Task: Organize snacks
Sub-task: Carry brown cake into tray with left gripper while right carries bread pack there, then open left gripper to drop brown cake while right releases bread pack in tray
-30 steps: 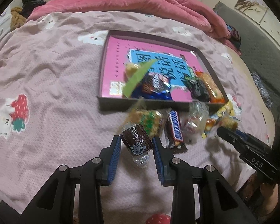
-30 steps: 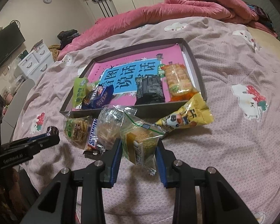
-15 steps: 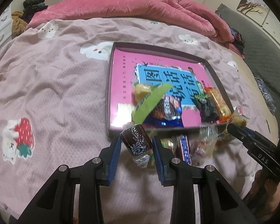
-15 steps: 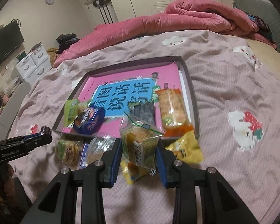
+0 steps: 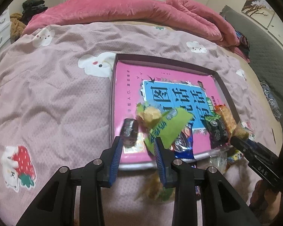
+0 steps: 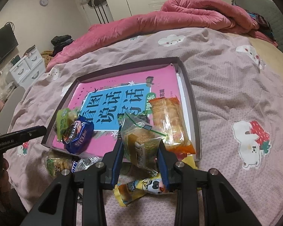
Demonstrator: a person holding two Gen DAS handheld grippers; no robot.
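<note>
A dark-rimmed tray point(image 5: 160, 60) point(image 6: 190, 98) with a pink and blue printed sheet inside lies on the bed. Green point(image 5: 168, 128) point(image 6: 64, 118), blue point(image 5: 183, 143) point(image 6: 79, 135), black point(image 5: 216, 128) and orange point(image 5: 226, 116) point(image 6: 168, 120) packs lie along its near side. My left gripper point(image 5: 137, 138) is shut on a dark brown wrapped snack point(image 5: 130, 130), which hangs over the tray's near left corner. My right gripper point(image 6: 141, 141) is shut on a clear bag with a tan cake point(image 6: 139, 131), above the tray's near edge.
Loose snacks lie on the sheet in front of the tray: a yellow pack point(image 6: 139, 190), a green-printed cracker pack point(image 6: 56, 163) and a clear bag point(image 6: 88, 162). A rolled pink quilt point(image 6: 198, 13) lies behind. A white drawer unit point(image 6: 26, 67) stands at the left.
Both grippers have moved forward with their snacks, from above the loose pile to above the tray's near edge. The brown snack now leans toward the left finger.
</note>
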